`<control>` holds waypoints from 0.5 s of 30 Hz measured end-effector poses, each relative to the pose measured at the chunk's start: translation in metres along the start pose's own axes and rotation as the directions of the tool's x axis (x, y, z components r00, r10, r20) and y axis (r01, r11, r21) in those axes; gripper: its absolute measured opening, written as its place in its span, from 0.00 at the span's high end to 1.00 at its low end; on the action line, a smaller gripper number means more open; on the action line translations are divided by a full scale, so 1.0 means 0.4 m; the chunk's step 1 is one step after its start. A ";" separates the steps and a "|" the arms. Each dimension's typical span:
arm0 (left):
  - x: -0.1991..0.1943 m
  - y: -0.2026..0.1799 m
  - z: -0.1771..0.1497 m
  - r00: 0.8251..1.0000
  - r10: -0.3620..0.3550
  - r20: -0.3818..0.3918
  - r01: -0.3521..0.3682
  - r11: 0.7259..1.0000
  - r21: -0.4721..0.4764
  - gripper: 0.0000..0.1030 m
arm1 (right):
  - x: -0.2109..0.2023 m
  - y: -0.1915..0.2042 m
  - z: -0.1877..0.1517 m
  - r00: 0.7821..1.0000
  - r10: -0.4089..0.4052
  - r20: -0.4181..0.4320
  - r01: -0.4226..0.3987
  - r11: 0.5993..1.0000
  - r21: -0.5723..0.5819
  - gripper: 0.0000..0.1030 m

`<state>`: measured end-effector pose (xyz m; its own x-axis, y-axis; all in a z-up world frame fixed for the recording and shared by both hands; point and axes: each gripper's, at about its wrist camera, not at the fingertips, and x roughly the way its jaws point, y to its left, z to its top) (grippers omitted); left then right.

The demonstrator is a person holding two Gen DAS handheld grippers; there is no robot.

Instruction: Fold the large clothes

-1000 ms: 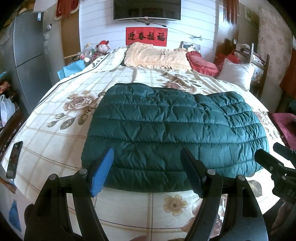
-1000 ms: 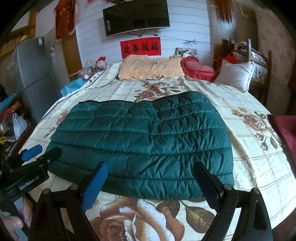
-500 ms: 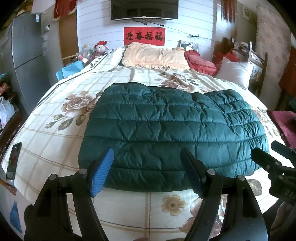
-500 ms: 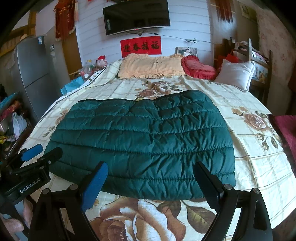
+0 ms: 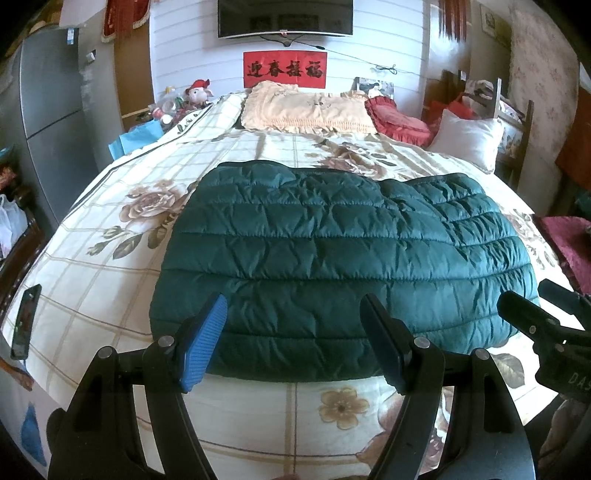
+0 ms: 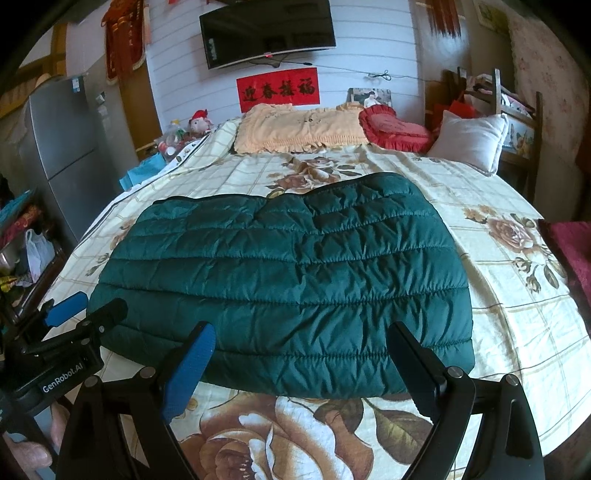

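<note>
Bed: fills both views; floral checked cover, pillows at the far end beneath a wall-mounted television.
Jacket: dark green quilted garment, lying flat across the middle of the bed, its near hem running side to side just ahead of both tools. It reads as a compact rectangle with no sleeve showing, so judged already folded at least once.
Left gripper: hovers above the near hem, left of centre; fingers spread apart, nothing between them, no contact with the fabric.
Right gripper: hovers above the near hem, right of centre; fingers spread wider, empty, clear of the fabric.
Phone: lies on the bed's left edge, well apart from the jacket.
Step in hand: judged a pause between folds, both tools lined up on the near hem.
Next move calls for: lowering each tool to the hem, one near each corner; pinching through the full puffy thickness; lifting both sides evenly; carrying the hem toward the far edge.
Caution: slippery padded cloth may slide out of a shallow pinch.
</note>
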<state>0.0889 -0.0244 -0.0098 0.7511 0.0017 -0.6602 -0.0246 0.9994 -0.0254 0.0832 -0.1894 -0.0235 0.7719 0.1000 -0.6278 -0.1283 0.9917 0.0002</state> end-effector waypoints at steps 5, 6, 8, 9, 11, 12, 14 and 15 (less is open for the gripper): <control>0.003 -0.001 -0.001 1.000 -0.001 -0.002 0.001 1.000 0.001 0.27 | 0.011 0.001 0.001 1.000 0.001 -0.009 -0.001 1.000 0.002 0.10; 0.000 -0.001 -0.001 1.000 -0.002 0.000 0.002 1.000 -0.001 0.27 | 0.012 0.001 0.001 1.000 0.001 -0.010 -0.001 1.000 0.002 0.10; 0.002 -0.003 -0.001 1.000 -0.003 0.000 0.003 1.000 0.001 0.27 | 0.013 0.003 0.002 1.000 0.002 -0.011 -0.002 1.000 0.002 0.10; 0.003 -0.003 -0.003 1.000 -0.002 0.000 0.002 1.000 0.001 0.27 | 0.014 0.003 0.003 1.000 0.001 -0.011 -0.001 1.000 0.002 0.10; 0.006 -0.003 -0.004 1.000 -0.002 0.002 0.002 1.000 0.004 0.27 | 0.016 0.004 0.004 1.000 0.002 -0.012 -0.002 1.000 0.003 0.10; 0.005 -0.003 -0.004 1.000 -0.004 0.001 0.004 1.000 0.002 0.27 | 0.017 0.003 0.004 1.000 0.003 -0.014 -0.003 1.000 0.003 0.10; 0.011 -0.002 -0.006 1.000 -0.008 -0.002 0.008 1.000 0.002 0.27 | 0.018 0.005 0.003 1.000 0.002 -0.018 -0.002 1.000 0.003 0.10; 0.011 -0.003 -0.006 1.000 -0.007 -0.003 0.007 1.000 0.002 0.27 | 0.021 0.005 0.002 1.000 0.003 -0.022 -0.003 1.000 0.004 0.10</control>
<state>0.0906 -0.0257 -0.0144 0.7496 -0.0055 -0.6619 -0.0180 0.9994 -0.0287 0.0898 -0.1864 -0.0281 0.7579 0.1013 -0.6445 -0.1279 0.9918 0.0055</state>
